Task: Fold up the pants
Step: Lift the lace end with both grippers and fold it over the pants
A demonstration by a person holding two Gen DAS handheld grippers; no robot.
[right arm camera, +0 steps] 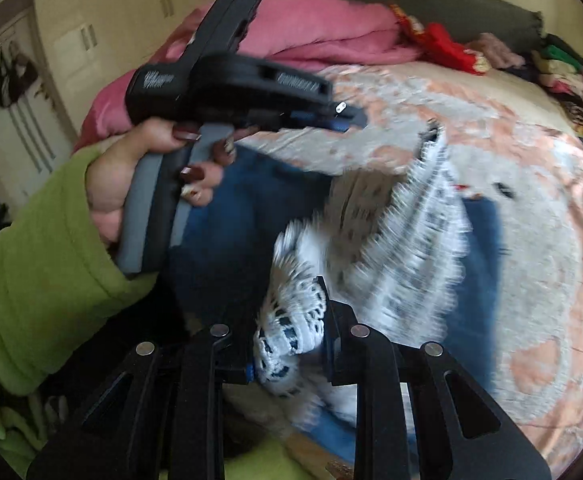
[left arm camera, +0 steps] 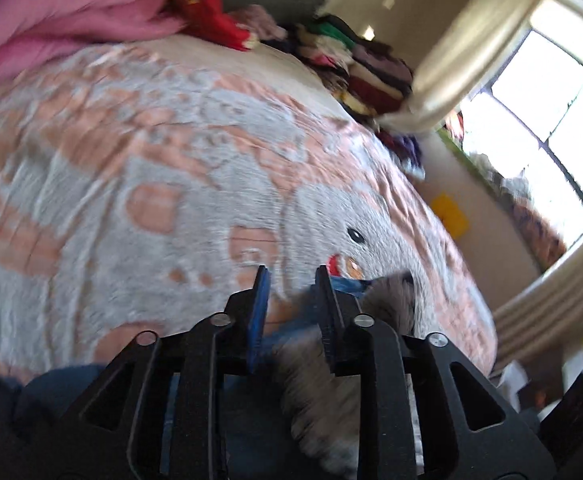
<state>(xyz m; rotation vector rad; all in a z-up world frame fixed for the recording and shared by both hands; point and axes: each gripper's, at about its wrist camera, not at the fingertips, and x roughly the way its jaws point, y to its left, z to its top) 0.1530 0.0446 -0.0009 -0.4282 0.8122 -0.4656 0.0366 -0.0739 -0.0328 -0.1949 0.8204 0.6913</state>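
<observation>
the bed (left arm camera: 139, 168), under a grey and peach patterned blanket, carries everything here. a pink blanket (left arm camera: 63, 4) is bunched at its far left corner, and a heap of clothes (left arm camera: 355, 64) runs along the far edge toward the window.

the pants (right arm camera: 251, 208), blue denim with a white lace panel (right arm camera: 403, 232), lie across the near part of the bed, close to the near edge; both views are blurred, so the exact lie of the legs is hard to read.

the left gripper (right arm camera: 347, 118), held in a hand (right arm camera: 131, 176) with a green sleeve (right arm camera: 39, 264), hangs over the denim with its jaws a little apart. from its own camera the left gripper (left arm camera: 291, 276) has blue cloth and lace just behind the fingertips, but i see nothing pinched between them.

the right gripper (right arm camera: 287, 316) is closed on a bunch of the white lace, which fills the narrow gap between its fingers.

judging from this, the step in hand is carrying one part of the pants over the rest. to do it well, the right side should keep its pinch firm and travel low so the lace does not drag the denim askew. the left gripper should take a fresh hold on the matching edge before the fold is laid. both should set down together, edges lined up, then smooth toward the near edge of the bed.
</observation>
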